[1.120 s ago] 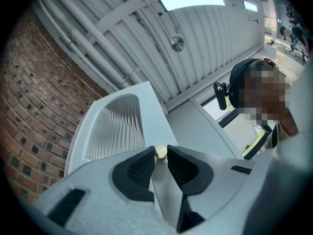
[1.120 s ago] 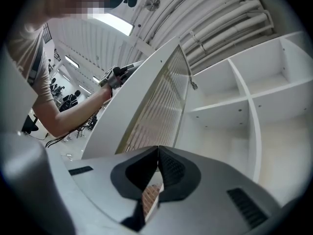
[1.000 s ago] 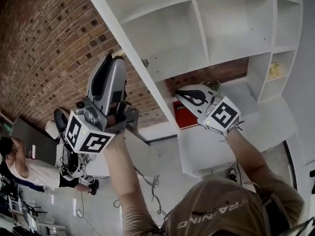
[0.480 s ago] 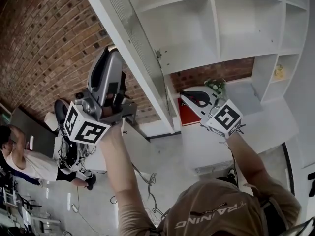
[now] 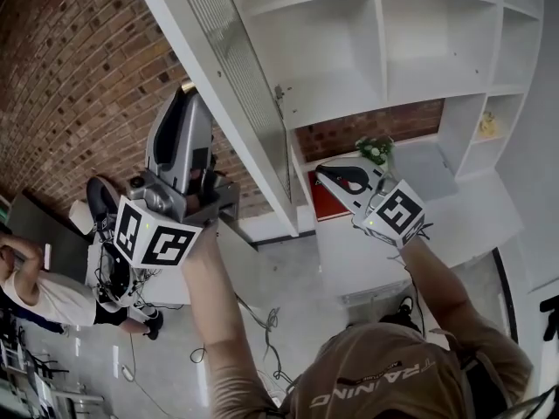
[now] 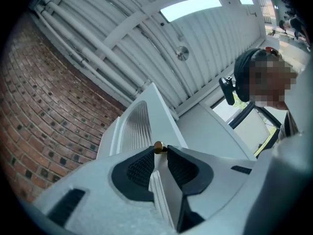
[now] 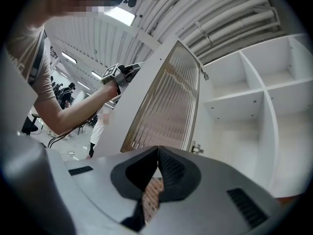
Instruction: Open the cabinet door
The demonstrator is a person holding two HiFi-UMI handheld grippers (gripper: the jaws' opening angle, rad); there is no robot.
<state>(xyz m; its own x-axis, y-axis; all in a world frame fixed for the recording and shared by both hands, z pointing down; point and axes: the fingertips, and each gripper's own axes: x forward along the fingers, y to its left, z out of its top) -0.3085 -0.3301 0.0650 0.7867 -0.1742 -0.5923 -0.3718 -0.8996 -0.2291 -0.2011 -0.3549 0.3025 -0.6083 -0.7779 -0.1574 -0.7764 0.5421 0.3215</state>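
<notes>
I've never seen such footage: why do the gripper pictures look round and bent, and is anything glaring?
Left gripper view: wide-angle lens, black corners, ceiling light blown out white. Right gripper view: same dark rim, cabinet shelves bowed. Head view: milder bending, even light.

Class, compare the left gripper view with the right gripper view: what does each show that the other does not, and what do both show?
Only the left gripper view shows the small round brass knob, pinched between the jaws of the left gripper. Only the right gripper view shows the white open cabinet shelves, a metal hinge and the right gripper, its jaws together on nothing. Both show the white cabinet door with its ribbed glass panel, swung open, and the ribbed ceiling.
</notes>
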